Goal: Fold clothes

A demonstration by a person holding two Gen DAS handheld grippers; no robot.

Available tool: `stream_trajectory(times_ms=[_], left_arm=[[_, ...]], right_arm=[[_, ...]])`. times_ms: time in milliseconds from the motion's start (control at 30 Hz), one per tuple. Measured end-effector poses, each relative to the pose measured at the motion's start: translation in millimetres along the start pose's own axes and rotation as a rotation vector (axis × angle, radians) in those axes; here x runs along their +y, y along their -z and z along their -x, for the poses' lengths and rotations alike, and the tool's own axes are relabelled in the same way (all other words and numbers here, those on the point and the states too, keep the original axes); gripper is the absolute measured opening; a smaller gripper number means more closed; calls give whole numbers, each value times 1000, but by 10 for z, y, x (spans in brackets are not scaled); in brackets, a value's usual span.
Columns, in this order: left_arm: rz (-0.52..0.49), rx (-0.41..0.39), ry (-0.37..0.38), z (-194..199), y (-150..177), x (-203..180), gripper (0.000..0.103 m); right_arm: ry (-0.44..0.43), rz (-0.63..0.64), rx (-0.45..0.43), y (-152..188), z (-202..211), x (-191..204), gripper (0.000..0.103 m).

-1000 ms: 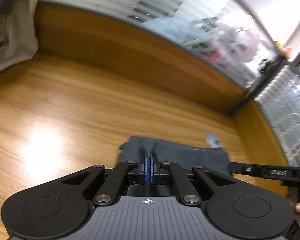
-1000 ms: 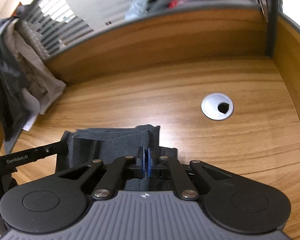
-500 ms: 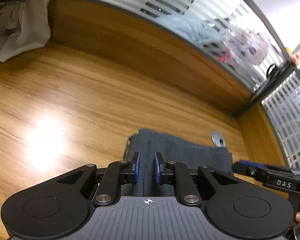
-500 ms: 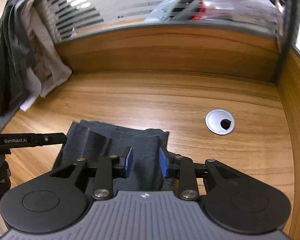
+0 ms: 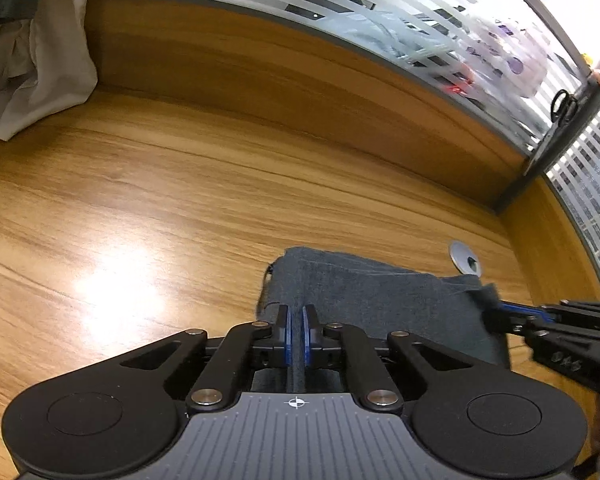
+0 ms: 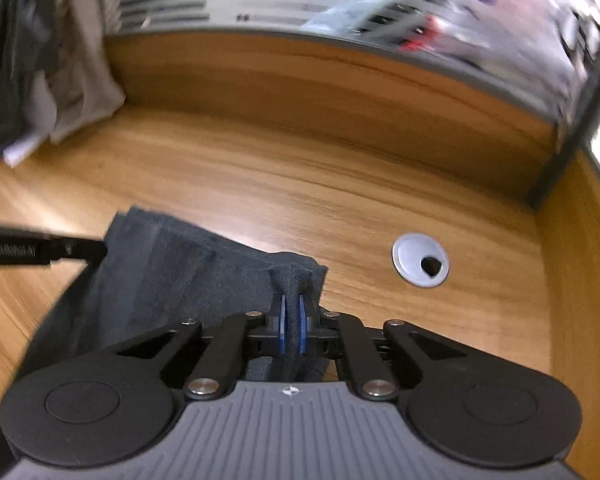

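One wooden desk (image 5: 180, 184) is filling both views, with one wooden back panel (image 5: 300, 80) under striped frosted glass behind it. One heap of pale and dark clothes (image 5: 32, 60) is hanging at the desk's far left corner. One dark grey garment (image 5: 379, 296), folded, is lying near the front edge of the desk, close to one round grey cable grommet (image 6: 419, 266).

Two grippers are working on it. The left gripper (image 5: 296, 332) has just been closing; its blue pads are sitting almost together on a ridge of the garment's left part. The right gripper (image 6: 292, 328) has also just been closing and is pinching a raised tuft at the garment's right corner.

Only the left wrist view is showing the right gripper from the side, cloth bunched at its tip. Only the right wrist view, blurred, is showing the left gripper's finger touching the garment's far left corner.
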State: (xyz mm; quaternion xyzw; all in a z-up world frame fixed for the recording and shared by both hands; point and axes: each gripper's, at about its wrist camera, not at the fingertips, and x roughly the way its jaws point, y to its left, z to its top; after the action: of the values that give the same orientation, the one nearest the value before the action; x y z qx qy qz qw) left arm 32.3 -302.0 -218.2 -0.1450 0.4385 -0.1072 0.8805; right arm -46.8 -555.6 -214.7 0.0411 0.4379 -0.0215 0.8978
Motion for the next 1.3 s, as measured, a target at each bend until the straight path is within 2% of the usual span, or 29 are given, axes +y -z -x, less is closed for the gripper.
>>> stream_trajectory(times_ms=[100,233,267,333,367,400,533,633,800,833,867,900,933,1000,1100,1300], left_arm=[[25,-6,3,2,-15,75,8],[129,-2,80,74,-50,254,11],[142,1,99,99,-48,282,12],[150,16,132,160,-27,309,27],[147,26,145,186,-5,318,32],[143,36,156,213,26,324,40],[134,83,182,326,220,349,58],[131,128,196,356,386,348,64],[72,187,156,254,598,266,62],[50,180,143,244,621,243,54],[27,175,132,232,639,220,48],[16,169,132,226,650,209,39],[15,163,135,222,660,208,31],[15,148,136,206,669,200,26],[22,124,123,163,629,195,23],[61,92,102,-162,228,165,23]], right_arm=[[-17,-63,5,52,-12,-153,8],[-56,-156,-19,55,73,-296,12],[-71,-177,-16,61,91,-326,18],[-96,-223,-5,98,142,-381,32],[-109,-248,1,119,170,-409,42],[-127,-276,8,152,200,-448,51],[-161,-337,45,367,294,-516,60],[-176,-354,87,574,304,-506,66],[-196,-344,169,819,150,-378,65],[-199,-340,176,856,126,-346,64],[-201,-336,174,884,116,-319,57],[-208,-334,170,901,106,-294,43],[-219,-334,167,913,94,-268,33],[-204,-338,157,904,70,-235,17],[-193,-357,132,822,4,-249,13],[-177,-427,95,492,-249,-441,13]])
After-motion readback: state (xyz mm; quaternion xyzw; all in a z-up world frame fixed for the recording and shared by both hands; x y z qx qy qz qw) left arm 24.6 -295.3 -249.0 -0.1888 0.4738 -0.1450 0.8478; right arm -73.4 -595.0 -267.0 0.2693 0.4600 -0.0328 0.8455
